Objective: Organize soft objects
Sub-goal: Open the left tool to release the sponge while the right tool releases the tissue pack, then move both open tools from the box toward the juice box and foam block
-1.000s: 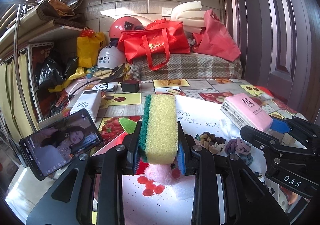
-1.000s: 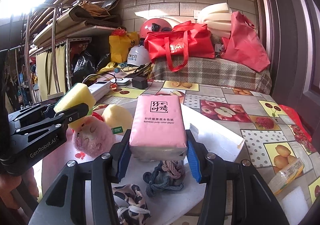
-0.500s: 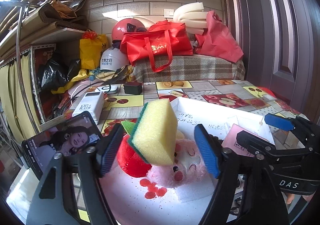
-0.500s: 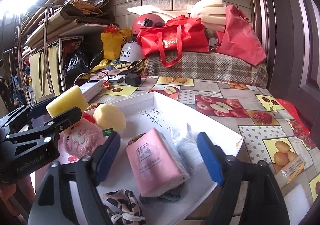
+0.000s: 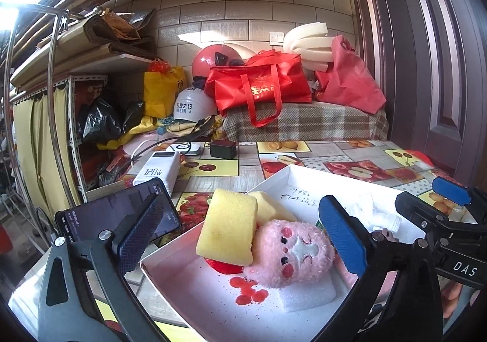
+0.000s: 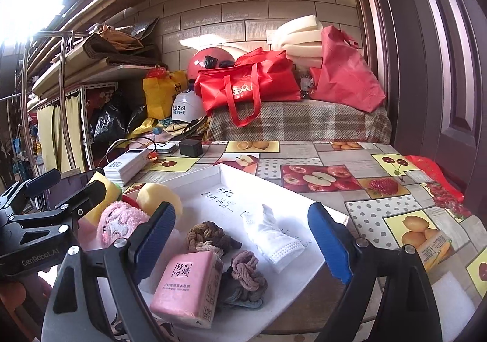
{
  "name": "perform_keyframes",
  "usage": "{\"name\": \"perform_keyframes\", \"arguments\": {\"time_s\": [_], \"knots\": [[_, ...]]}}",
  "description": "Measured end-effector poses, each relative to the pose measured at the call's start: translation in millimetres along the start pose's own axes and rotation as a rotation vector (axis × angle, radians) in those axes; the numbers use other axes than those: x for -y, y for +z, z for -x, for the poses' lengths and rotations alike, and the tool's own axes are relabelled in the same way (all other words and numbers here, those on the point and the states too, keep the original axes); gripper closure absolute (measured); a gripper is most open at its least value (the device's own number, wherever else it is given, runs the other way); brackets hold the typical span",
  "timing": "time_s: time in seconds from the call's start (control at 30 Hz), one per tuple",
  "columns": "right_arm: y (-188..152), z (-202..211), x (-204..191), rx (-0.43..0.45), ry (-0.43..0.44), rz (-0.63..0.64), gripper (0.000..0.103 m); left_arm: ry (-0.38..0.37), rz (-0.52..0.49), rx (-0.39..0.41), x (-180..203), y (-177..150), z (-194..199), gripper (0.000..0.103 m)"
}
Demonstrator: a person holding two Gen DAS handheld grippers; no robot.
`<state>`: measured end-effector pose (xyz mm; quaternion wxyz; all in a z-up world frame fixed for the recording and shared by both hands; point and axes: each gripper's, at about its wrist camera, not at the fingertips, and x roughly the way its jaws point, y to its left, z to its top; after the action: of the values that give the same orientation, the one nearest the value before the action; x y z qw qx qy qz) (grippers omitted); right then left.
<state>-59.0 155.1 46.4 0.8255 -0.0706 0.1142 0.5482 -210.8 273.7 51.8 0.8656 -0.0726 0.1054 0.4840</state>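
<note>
sponge (image 5: 226, 228) in tray (image 5: 307, 177), hand-held grippers wide (L+R)

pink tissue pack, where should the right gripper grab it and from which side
Probably across its two long sides, near the middle, coming down from above. The tissue pack lies flat in the white tray, long axis pointing away from the open right gripper. Hair ties touch its right edge, so that finger needs care.

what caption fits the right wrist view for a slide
Open right tool above a white tray holding a pink tissue pack, scrunchies and a white sock.
</note>
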Motion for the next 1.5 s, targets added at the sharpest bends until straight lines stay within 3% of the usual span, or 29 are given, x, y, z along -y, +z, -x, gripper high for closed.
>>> {"name": "perform_keyframes", "arguments": {"time_s": [0.13,0.37,0.53,0.6,0.63,0.8,0.87,0.97,1.23,1.5], "knots": [[-3,16,3,0.033,-0.054,-0.007,0.014,-0.025,0.02,0.007,6,-3,12,0.0],[-13,49,31,0.022,-0.075,-0.068,0.014,-0.201,-0.047,0.0,53,-9,41,0.0],[-20,84,67,0.078,-0.117,-0.177,0.014,-0.3,-0.075,-0.006,77,-10,54,0.0],[-21,102,81,0.132,-0.151,-0.213,0.011,-0.327,-0.081,-0.003,83,-10,58,0.0],[-22,111,88,0.154,-0.156,-0.225,0.0,-0.337,-0.081,-0.004,86,-10,60,0.0],[-31,132,131,0.133,-0.144,-0.382,0.0,-0.389,-0.078,-0.048,98,-12,60,0.0],[-36,130,147,0.096,-0.131,-0.411,0.0,-0.396,-0.075,-0.056,103,-13,61,0.0],[-39,131,158,0.071,-0.191,-0.385,0.0,-0.384,-0.093,-0.063,112,-14,63,0.0],[-40,150,186,0.101,-0.354,-0.332,0.0,-0.4,-0.137,-0.081,124,-16,62,0.0],[-62,152,241,0.018,-0.388,-0.573,0.0,-0.399,-0.139,-0.088,131,-17,61,0.0]]}}
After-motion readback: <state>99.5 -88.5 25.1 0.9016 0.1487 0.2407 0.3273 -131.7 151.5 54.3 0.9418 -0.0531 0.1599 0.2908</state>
